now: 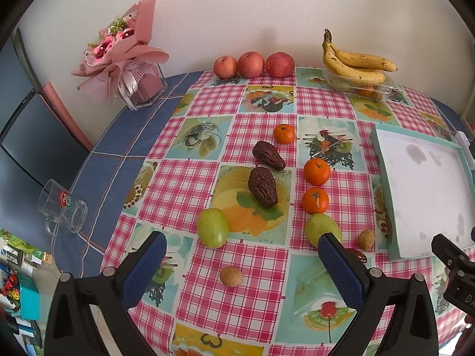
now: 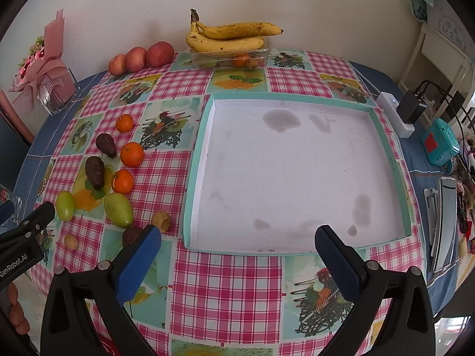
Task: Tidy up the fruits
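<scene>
Loose fruit lies on the checked tablecloth: three oranges (image 1: 316,171), two dark avocados (image 1: 262,187), two green mangoes (image 1: 213,227) and small brown fruits (image 1: 231,276). My left gripper (image 1: 242,250) is open and empty above the near fruits. A shallow white tray with a teal rim (image 2: 193,172) lies to the right of the fruit, with nothing in it. My right gripper (image 2: 237,244) is open and empty over the tray's near edge. The same fruit shows at the left of the right wrist view (image 2: 131,154).
Three red apples (image 1: 251,64) and bananas on a clear plastic box (image 1: 356,65) stand at the back by the wall. A bouquet in a glass vase (image 1: 127,56) and a glass mug (image 1: 62,207) are on the left. A charger and power strip (image 2: 397,112) lie right of the tray.
</scene>
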The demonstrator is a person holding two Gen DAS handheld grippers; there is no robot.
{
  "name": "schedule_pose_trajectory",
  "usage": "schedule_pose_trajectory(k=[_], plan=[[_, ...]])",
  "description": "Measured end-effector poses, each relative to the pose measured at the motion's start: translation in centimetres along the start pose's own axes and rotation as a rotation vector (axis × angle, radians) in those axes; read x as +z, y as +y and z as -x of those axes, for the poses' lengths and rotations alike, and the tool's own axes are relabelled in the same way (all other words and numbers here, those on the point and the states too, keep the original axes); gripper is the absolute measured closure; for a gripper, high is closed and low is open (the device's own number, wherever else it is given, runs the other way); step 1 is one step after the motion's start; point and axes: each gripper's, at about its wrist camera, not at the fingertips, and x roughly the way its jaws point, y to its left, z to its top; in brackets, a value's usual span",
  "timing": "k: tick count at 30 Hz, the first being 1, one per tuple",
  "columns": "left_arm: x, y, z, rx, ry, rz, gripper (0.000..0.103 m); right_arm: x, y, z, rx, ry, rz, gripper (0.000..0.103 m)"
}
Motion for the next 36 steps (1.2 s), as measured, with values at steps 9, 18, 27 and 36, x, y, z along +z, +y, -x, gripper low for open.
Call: schedule_pose_trajectory(k=[9,18,27,36], plan=[[0.01,0.00,0.03,-0.001,0.000,0.001,0.000,-0.02,0.06,-0.04,0.001,0.000,0.000,0.000],[-0.05,0.01,0.01,0.000,-0.002,0.000,0.000,-0.06,0.01,-0.08,0.001,0.000,0.001,0.000],[-0.07,0.06,0.04,-0.001,-0.002,0.001,0.000,-0.02,0.20,-0.01,0.001,0.000,0.002,0.000],[-0.12,0.10,0.00,-0.002,-0.004,0.001,0.000,0.03,0.27,-0.02,0.001,0.001,0.002,0.000]])
